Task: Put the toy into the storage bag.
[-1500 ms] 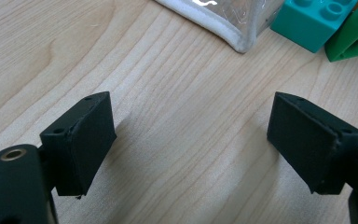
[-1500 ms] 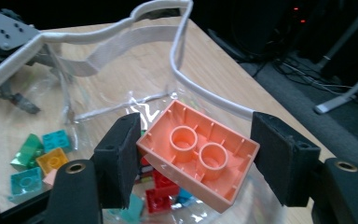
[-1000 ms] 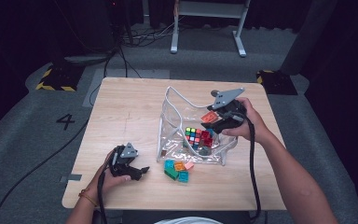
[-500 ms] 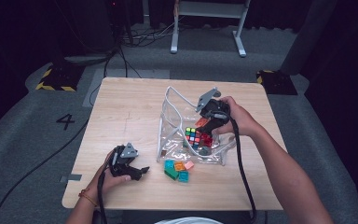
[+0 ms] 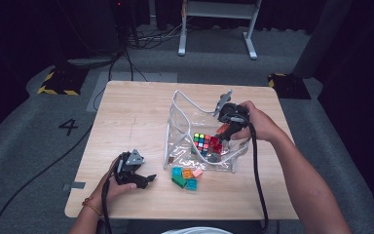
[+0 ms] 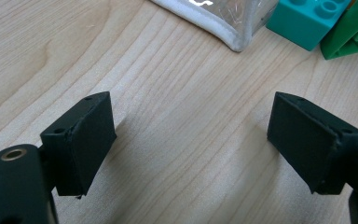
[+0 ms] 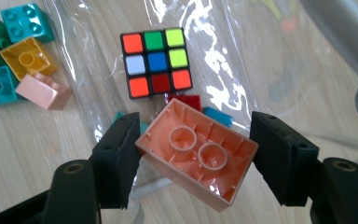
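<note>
My right gripper (image 7: 196, 158) is shut on a pale orange brick (image 7: 198, 151), held with its hollow underside facing the camera. It hangs over the open mouth of a clear plastic bag (image 5: 185, 126), tilted down into it. Inside the bag lie a colourful puzzle cube (image 7: 156, 63), a red brick (image 7: 186, 100) and a blue brick (image 7: 216, 116). In the high view the right gripper (image 5: 224, 134) sits just right of the cube (image 5: 202, 142). My left gripper (image 5: 146, 180) rests open and empty on the wooden table (image 5: 126, 122), left of the bag.
Several loose bricks (image 5: 185, 176) lie in front of the bag: teal (image 7: 25, 21), yellow (image 7: 28, 58), pink (image 7: 44, 91). A teal brick (image 6: 310, 21), a green one (image 6: 354, 32) and the bag's corner (image 6: 223, 23) lie just beyond my left jaws.
My right gripper has moved left and down with the orange brick, into the bag's mouth towards the cube. The left gripper has stayed where it was.
</note>
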Demonstrator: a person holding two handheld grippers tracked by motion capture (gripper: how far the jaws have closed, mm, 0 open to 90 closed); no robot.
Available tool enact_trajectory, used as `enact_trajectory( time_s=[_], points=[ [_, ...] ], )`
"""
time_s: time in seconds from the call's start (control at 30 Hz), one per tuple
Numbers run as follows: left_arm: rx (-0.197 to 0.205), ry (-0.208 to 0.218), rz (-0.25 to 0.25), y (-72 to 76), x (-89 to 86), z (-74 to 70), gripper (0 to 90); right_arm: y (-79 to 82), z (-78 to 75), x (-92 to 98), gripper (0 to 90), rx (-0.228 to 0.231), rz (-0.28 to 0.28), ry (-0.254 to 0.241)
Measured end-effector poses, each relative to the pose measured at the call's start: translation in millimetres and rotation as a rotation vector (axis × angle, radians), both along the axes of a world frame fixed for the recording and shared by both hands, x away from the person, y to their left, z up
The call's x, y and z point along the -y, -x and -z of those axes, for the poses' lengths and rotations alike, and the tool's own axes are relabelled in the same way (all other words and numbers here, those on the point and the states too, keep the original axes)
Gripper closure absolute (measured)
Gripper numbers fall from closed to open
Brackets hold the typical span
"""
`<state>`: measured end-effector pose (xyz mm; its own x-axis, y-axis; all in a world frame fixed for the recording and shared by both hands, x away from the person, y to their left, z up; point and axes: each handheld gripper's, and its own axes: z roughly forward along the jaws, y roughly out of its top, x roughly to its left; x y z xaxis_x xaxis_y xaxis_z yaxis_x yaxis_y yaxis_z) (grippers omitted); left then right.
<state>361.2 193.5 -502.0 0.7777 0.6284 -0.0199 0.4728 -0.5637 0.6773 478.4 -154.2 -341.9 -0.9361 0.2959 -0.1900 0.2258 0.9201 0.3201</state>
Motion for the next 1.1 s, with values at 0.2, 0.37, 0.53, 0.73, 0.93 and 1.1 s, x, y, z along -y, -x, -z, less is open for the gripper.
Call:
enact_trajectory(
  time_s=[0.2,0.37,0.53,0.73,0.93,1.1],
  points=[
    [0.001,0.000,0.000,-0.1,0.0,0.1,15.0,1.5,-2.0,23.5,35.3,0.000,0.025,-0.014],
    [0.000,0.001,0.000,-0.1,0.0,0.1,15.0,8.7,-8.3,36.4,32.8,0.041,0.041,-0.130],
    [0.001,0.001,0.000,0.0,0.1,0.1,15.0,14.7,-14.0,46.4,28.2,0.084,0.048,-0.221],
    [0.002,0.000,0.000,-0.1,0.0,0.1,15.0,34.8,-21.4,68.5,28.0,0.150,0.076,-0.355],
    [0.001,0.000,0.000,0.0,0.1,0.1,15.0,51.8,-27.8,96.0,27.9,0.203,0.084,-0.490],
    [0.001,0.000,0.000,0.0,0.0,0.0,15.0,69.4,-28.9,113.9,27.6,0.230,0.108,-0.527]
  ],
)
